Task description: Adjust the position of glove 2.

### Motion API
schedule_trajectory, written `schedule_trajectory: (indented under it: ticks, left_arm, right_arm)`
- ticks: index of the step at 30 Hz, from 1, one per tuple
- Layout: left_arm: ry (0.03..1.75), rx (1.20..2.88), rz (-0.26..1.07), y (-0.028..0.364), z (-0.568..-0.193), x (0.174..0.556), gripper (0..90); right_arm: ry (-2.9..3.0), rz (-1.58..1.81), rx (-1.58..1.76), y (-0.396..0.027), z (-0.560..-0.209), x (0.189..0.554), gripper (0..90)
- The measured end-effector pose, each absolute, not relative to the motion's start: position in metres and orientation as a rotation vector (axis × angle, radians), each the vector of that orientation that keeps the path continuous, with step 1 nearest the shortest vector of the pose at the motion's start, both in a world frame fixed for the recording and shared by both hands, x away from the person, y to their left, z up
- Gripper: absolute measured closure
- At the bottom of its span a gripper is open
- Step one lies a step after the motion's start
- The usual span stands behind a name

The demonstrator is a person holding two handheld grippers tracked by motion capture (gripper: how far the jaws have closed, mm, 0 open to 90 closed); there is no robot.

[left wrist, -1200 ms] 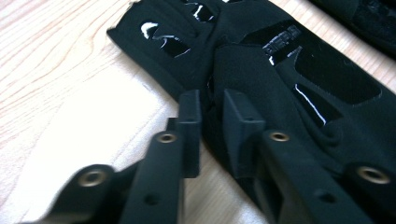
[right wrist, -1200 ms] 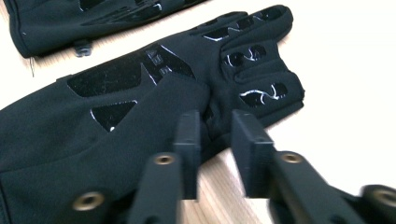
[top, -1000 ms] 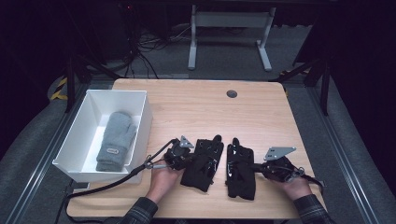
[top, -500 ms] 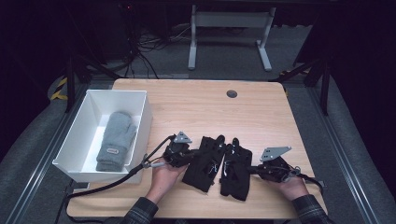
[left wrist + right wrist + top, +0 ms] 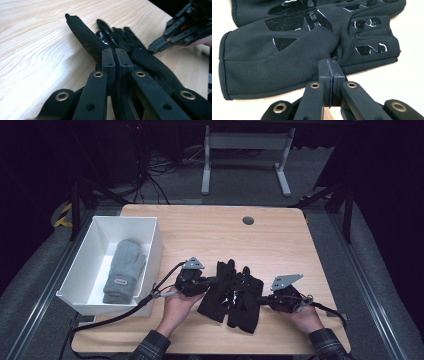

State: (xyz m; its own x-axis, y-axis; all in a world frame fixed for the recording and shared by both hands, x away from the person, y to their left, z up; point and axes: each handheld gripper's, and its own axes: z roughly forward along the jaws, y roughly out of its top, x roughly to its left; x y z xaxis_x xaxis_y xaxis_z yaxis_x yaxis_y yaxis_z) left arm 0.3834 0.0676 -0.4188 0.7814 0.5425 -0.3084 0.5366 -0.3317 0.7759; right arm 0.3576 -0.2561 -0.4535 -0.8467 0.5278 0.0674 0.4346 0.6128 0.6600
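High view: two black gloves (image 5: 231,295) overlap near the table's (image 5: 280,240) front edge. Left gripper (image 5: 204,282) and right gripper (image 5: 264,300) each pinch a glove edge, jaws pressed together, stacking them; next probably the white bin (image 5: 156,245) at left.

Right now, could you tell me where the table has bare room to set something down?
The far half of the table, between the white bin and the right edge, is bare apart from a small grommet. The near middle is crowded by the black gloves and both grippers.
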Motion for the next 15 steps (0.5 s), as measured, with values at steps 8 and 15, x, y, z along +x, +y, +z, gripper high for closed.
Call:
schedule_trajectory:
  ticks: [8,15]
  left_arm:
    - [0.771,1.981,-0.002,0.061,-0.409,0.383,87.5]
    - [0.758,1.981,-0.004,0.056,-0.406,0.382,87.6]
  right_arm:
    - [2.703,1.068,0.791,-0.245,-0.454,0.362,90.0]
    - [2.714,1.08,0.773,-0.231,-0.455,0.368,90.0]
